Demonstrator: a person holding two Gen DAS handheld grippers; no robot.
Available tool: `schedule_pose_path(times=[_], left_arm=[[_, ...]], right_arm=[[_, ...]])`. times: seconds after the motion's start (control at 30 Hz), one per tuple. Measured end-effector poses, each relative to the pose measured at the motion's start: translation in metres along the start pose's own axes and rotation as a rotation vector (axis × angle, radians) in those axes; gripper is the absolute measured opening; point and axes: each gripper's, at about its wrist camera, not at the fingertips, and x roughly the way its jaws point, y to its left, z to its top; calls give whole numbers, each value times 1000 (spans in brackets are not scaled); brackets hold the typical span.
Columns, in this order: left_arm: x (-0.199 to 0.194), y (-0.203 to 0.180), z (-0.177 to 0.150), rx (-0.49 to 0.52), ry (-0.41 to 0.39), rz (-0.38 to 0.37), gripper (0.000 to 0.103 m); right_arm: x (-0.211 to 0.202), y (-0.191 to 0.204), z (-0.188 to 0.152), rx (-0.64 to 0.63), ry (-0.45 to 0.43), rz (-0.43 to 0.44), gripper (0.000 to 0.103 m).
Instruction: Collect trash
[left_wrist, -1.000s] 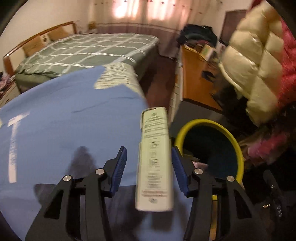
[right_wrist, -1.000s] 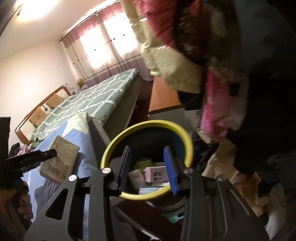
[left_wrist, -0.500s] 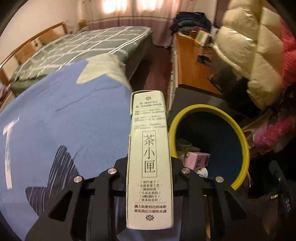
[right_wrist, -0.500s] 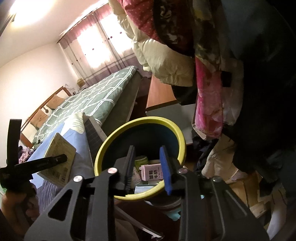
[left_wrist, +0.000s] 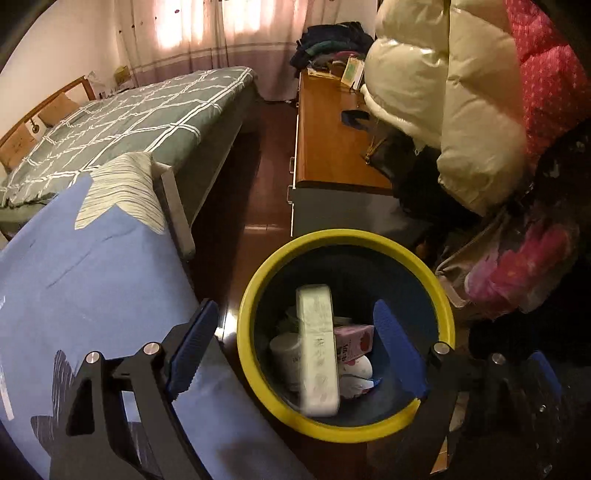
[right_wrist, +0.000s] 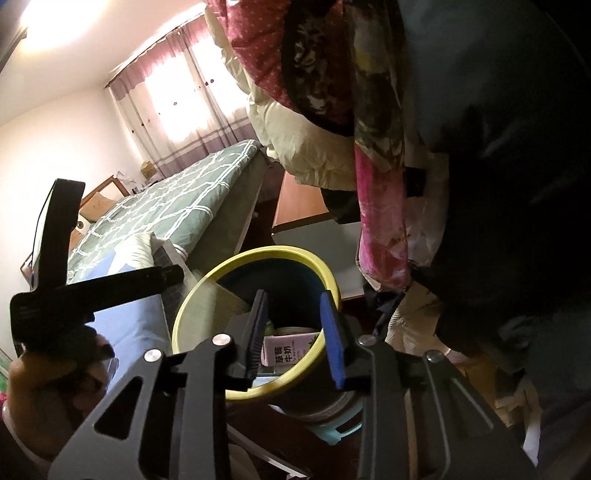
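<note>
My left gripper (left_wrist: 291, 343) hangs over the yellow-rimmed bin (left_wrist: 255, 373) with its jaws opening wide; nothing is pressed between the pads. The pale tea carton (left_wrist: 318, 347) shows blurred between the fingers and inside the rim, so I judge it to be dropping free into the bin and not held. Below it lie a pink milk carton (left_wrist: 352, 341) and a white cup (left_wrist: 284, 349).

To finish this release well, I would keep the left gripper centred above the bin's mouth until the carton has clearly settled, and keep the jaws spread so neither pad clips the long box. The blue bedcover (left_wrist: 92, 277) lies just off the left finger, so I would draw back that way only once the bin is clear.

My right gripper (right_wrist: 295, 332) is narrow, its jaws opening slightly, with nothing gripped. Through the gap I see the bin's rim (right_wrist: 207, 284) and the pink carton beyond.

The left wrist view looks straight down into the bin and shows how the contents lie. The right wrist view cannot show that, but it gives the side picture: the left tool's dark arms (right_wrist: 99, 288) and the hand (right_wrist: 40, 391) carrying it beside the bin, a faint pale smear at the near-left rim, and a light blue base (right_wrist: 332, 428) under the bin.
</note>
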Motion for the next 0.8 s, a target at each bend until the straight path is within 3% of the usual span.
schedule_pose_path(times=[0.1,0.17,0.23,0.47,0.8], left_arm=[[-32,18,-7,-38,-54,-33,85],[-69,36,-18,-52,-129,-34,85],[-100,49,-30,-52,-191,-20,92],[-229,117,-112,-82,-415,159,98],[-320,203,-229,-273,-457,365,98]], right_arm=[[-6,6,0,-17,-3,15,29],[-11,13,0,-36,-8,31,32],[-17,25,-2,-65,-8,55,34],[-44,67,-14,-179,-22,124,40],[-90,114,-28,-298,-84,195,48]])
